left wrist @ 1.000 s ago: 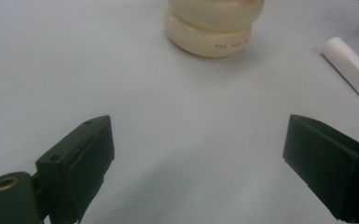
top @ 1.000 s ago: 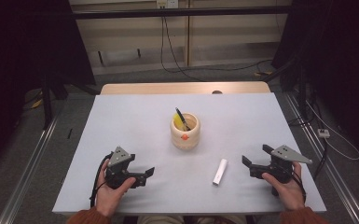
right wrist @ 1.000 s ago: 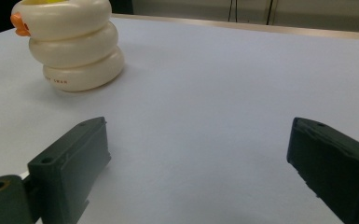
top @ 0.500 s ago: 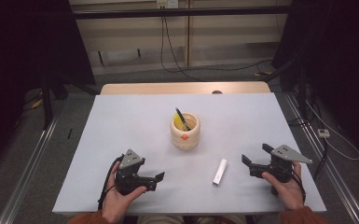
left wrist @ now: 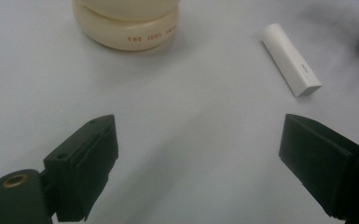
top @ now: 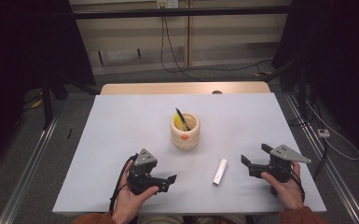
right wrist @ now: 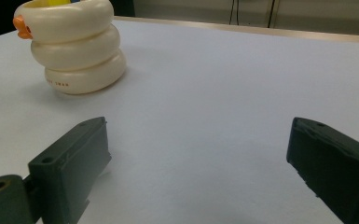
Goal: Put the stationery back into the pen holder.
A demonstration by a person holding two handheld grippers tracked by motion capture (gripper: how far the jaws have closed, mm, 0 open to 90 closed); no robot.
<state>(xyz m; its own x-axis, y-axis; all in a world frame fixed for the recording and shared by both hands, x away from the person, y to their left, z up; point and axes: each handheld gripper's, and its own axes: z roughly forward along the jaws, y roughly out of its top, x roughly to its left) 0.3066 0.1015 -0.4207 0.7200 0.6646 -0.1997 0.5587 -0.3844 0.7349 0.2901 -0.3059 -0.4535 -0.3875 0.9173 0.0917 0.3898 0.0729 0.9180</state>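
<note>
A cream ringed pen holder (top: 185,130) stands mid-table with a dark pen (top: 180,116) and something yellow inside. A short white stick (top: 220,171) lies flat to its front right. My left gripper (top: 165,181) is open near the front edge and points right at the stick, a short way from it. In the left gripper view the stick (left wrist: 291,59) lies beyond the right jaw and the holder (left wrist: 126,23) sits at top left, with nothing inside the left gripper (left wrist: 198,135). My right gripper (top: 254,154) is open and empty, right of the stick. The right gripper view has the holder (right wrist: 77,51) beyond the right gripper (right wrist: 199,128).
The white table (top: 121,126) has a wooden strip (top: 182,88) along its far edge. Metal rails run along the floor on both sides, and cables (top: 317,121) trail on the floor at right. Dark curtains hang at both sides.
My left gripper has moved right along the front of the table, closer to the white stick. The right gripper, the stick and the holder have stayed put.
</note>
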